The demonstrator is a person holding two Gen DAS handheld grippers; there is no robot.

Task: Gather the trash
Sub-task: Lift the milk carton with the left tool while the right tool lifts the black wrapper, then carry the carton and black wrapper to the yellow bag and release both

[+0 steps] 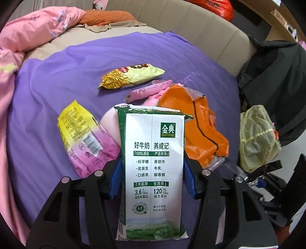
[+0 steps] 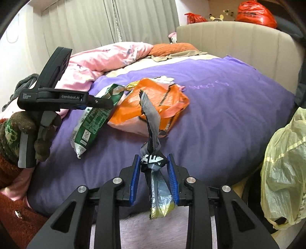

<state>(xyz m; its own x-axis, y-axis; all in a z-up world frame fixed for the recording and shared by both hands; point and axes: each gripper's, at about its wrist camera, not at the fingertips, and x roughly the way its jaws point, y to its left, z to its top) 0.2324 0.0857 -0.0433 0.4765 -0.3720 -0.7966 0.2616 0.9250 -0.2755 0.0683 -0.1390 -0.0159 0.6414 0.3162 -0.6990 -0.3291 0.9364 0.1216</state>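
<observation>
Left gripper (image 1: 152, 174) is clamped on a flattened milk carton (image 1: 153, 162), green and white, blue pads pressing its two long edges. The carton stands lengthwise between the fingers, its top flap pointing out over the purple bedspread (image 1: 57, 76).

Right gripper (image 2: 154, 177) has a crumpled grey and black wrapper (image 2: 153, 134) between its blue pads. The wrapper's twisted middle sits at the fingertips, a strip sticks up beyond them, and a gold-tipped end hangs down toward the camera. The wrapper looks pinched at its black printed knot; the jaws stand fairly narrow.

More trash on the bedspread, left wrist view:
- yellow and pink snack bag (image 1: 86, 138) just left of the carton
- gold and yellow noodle packet (image 1: 130, 76) further out
- pink wrapper (image 1: 149, 90) just beyond the carton's top
- orange plastic bag (image 1: 195, 122) to the right, touching the carton's upper corner

A pale yellow bag (image 1: 256, 134) hangs off the bed's right side. A pink quilt (image 1: 28, 38) is heaped to the left, with the beige headboard (image 1: 191, 24) behind.

The right wrist view alone shows the left gripper from outside, held in a gloved hand (image 2: 23, 134), with the carton tilted down over the bedspread beside the orange bag. It also shows curtains (image 2: 114, 21) and red bags (image 2: 256, 13) on top of the headboard. The snack bag and pink wrapper are hidden there; only the left wrist view shows them.
</observation>
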